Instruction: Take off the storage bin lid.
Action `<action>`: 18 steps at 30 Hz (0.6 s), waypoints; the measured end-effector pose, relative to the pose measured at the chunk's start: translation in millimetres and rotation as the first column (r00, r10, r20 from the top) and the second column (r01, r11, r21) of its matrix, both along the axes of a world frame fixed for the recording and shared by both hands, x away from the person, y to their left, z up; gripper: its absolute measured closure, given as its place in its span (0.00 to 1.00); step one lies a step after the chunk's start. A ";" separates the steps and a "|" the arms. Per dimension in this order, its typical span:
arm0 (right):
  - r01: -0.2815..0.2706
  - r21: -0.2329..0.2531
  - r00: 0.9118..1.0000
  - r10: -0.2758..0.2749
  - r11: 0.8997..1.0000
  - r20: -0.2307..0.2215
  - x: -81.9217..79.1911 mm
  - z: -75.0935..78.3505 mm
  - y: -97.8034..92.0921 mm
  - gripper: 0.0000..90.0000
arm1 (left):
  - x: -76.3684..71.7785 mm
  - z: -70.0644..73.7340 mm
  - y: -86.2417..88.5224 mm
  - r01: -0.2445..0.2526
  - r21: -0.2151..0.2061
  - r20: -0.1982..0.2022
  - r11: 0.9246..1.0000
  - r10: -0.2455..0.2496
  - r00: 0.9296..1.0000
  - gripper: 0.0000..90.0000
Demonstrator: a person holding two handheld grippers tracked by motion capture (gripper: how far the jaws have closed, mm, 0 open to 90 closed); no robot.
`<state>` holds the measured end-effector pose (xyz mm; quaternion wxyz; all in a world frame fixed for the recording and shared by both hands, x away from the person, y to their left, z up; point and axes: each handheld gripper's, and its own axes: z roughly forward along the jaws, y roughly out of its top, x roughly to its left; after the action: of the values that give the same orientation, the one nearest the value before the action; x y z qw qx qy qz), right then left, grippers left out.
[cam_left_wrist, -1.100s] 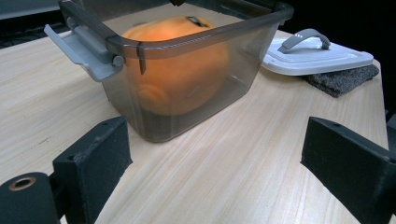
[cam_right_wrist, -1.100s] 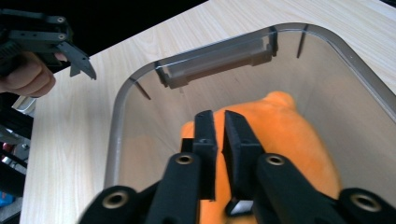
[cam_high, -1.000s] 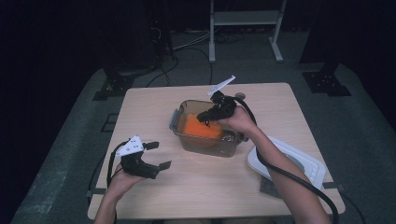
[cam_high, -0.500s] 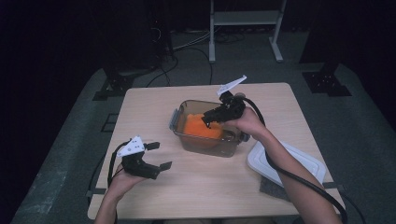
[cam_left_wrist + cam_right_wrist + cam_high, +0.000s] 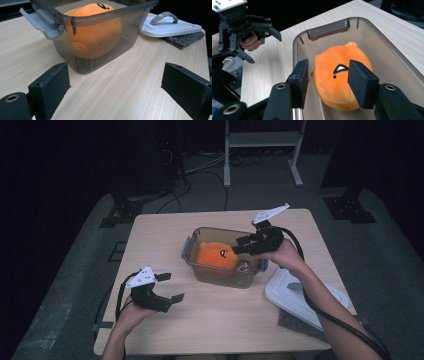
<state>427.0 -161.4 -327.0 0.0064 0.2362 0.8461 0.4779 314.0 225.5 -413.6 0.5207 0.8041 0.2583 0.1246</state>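
Observation:
A round orange plush toy (image 5: 216, 256) with a dark eye lies inside a clear smoky plastic bin (image 5: 190, 251) at the table's middle. My right gripper (image 5: 239, 245) hovers over the bin's right end, open. In the right gripper view its jaws stand apart just above the plush toy (image 5: 337, 82), and nothing is pinched between them (image 5: 328, 75). My left gripper (image 5: 170, 287) rests low over the table left of the bin, open and empty. In the left gripper view, it (image 5: 117, 85) faces the bin (image 5: 100, 17), with the plush toy (image 5: 95, 32) behind the wall.
The bin's white lid (image 5: 300, 295) with a grey handle lies on a grey pad (image 5: 295, 320) at the table's front right. Grey latches stick out from the bin's ends. Bare wood lies in front of the bin. Stands and cables sit on the floor beyond.
My right gripper has drawn back a little to the right and up from the plush toy, which stays in the bin. The left gripper has not moved.

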 end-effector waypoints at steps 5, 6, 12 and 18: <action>0.020 0.012 1.000 -0.020 1.000 0.010 -7.8 -0.3 -14.2 0.51 | -0.2 -0.2 -0.3 0.001 0.003 -0.002 1.000 -0.001 1.000 0.08; 0.024 0.012 1.000 -0.024 1.000 0.012 -9.3 -0.5 -16.8 0.50 | -0.3 -0.3 -0.5 0.000 0.003 -0.002 1.000 0.000 1.000 0.08; 0.043 0.015 0.999 -0.043 0.999 0.015 -17.6 -2.1 -32.4 0.45 | -0.3 -0.5 -0.9 0.000 0.006 -0.001 1.000 0.000 1.000 0.08; 0.068 0.020 0.997 -0.069 0.997 0.020 -25.2 -6.7 -47.3 0.40 | -0.1 -1.2 -0.4 -0.004 0.003 -0.004 1.000 0.004 1.000 0.08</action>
<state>401.8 -208.7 -333.7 0.0290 0.2603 0.8326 0.4881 313.9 225.0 -414.8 0.5187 0.8047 0.2608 0.1245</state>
